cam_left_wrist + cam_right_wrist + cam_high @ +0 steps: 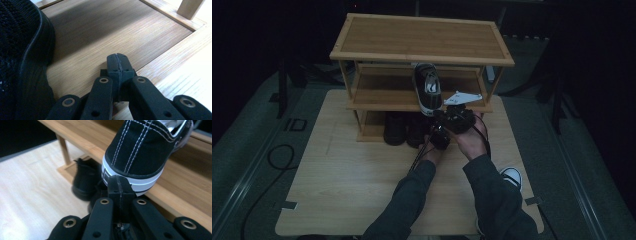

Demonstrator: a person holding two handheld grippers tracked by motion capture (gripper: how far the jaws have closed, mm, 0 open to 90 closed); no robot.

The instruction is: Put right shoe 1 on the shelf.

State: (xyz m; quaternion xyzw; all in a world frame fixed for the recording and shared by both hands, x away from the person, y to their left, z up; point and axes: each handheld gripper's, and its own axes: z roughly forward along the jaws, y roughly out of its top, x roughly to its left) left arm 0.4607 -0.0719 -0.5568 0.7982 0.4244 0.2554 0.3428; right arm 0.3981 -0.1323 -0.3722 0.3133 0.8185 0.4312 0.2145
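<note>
- Sneaker point(428, 87), black canvas with white stitching and a white rubber sole band: lies on the middle shelf of the wooden shoe rack point(422, 37), toe toward the back, heel overhanging the shelf's front edge.
- Same sneaker in the right gripper view point(142, 147): the heel fills the upper right, sole resting on the shelf board, heel band just above and beyond the jaw tips.
- Right gripper point(447, 111), high view: held just in front of the sneaker's heel, grey three-cornered plate on top. Right gripper view point(120, 181): both jaws pressed together, nothing between them; tips right at the white heel band, contact cannot be told.
- Left gripper point(439, 137), high view: lower and nearer the person, in front of the rack's bottom shelf. Left gripper view point(119, 60): jaws closed flat against each other, empty, tips over the bottom shelf board.
- Black shoe point(22, 62), left gripper view: mesh upper and thick black sole at the left edge, just beside the closed jaws, not touching them.
- Pair of black ankle boots point(404, 129) stands on the bottom shelf, directly below the sneaker; one shows in the right gripper view point(85, 178).
- Second sneaker point(511, 176), white toe cap showing, lies on the table point(342, 190) just beside the person's right sleeve.
- Rack stands at the table's far edge; top shelf bare.
</note>
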